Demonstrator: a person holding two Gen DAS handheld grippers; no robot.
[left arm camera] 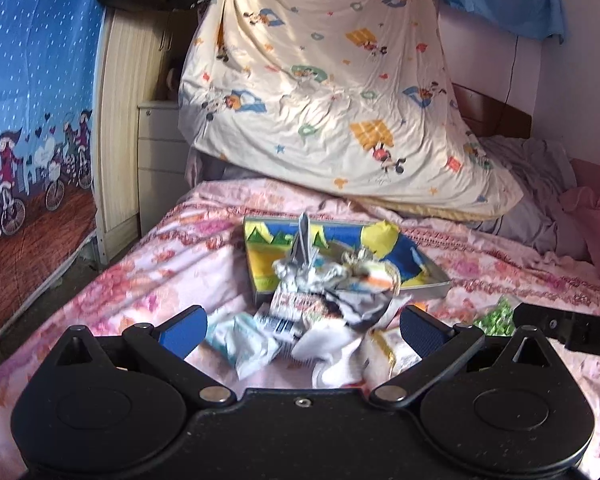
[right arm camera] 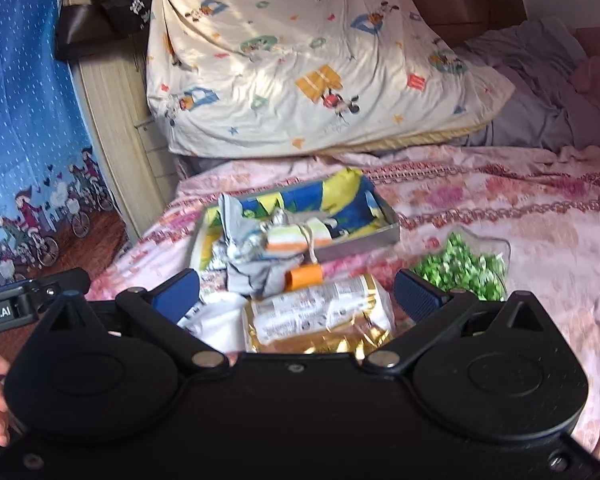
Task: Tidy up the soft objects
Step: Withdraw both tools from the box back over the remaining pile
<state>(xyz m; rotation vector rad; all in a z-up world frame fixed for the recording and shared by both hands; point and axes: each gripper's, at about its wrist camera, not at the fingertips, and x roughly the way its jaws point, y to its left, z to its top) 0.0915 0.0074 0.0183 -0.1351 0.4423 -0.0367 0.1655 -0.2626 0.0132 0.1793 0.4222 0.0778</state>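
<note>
Both grippers hover over a pink floral bedspread [right arm camera: 500, 200], each with its jaws spread wide and nothing between them. The left gripper [left arm camera: 302, 326] faces a loose heap of soft things: a white sock [left arm camera: 332, 356] lies straight ahead between its blue pads, with a pale blue-and-white packet [left arm camera: 244, 344] just to its left and a crumpled printed wrapper [left arm camera: 296, 304] beyond. The right gripper [right arm camera: 296, 288] looks down on a gold foil packet [right arm camera: 320, 320], which lies directly between its fingers with its long axis running across the jaw opening, left to right. So the right hand is the nearer one to that packet, and the left to the sock.

Further along the bed sits a shallow grey tray [right arm camera: 364, 242] lined in blue and yellow, already holding a tied bundle of folded cloths [right arm camera: 296, 240]. I judge it to be the likely destination. A clear dish of green sweets [right arm camera: 464, 264] stands near the right gripper's right finger.

Print on the gold packet is too blurred to read. The left gripper's arm shows "Robot.AI" in the right wrist view.
</note>
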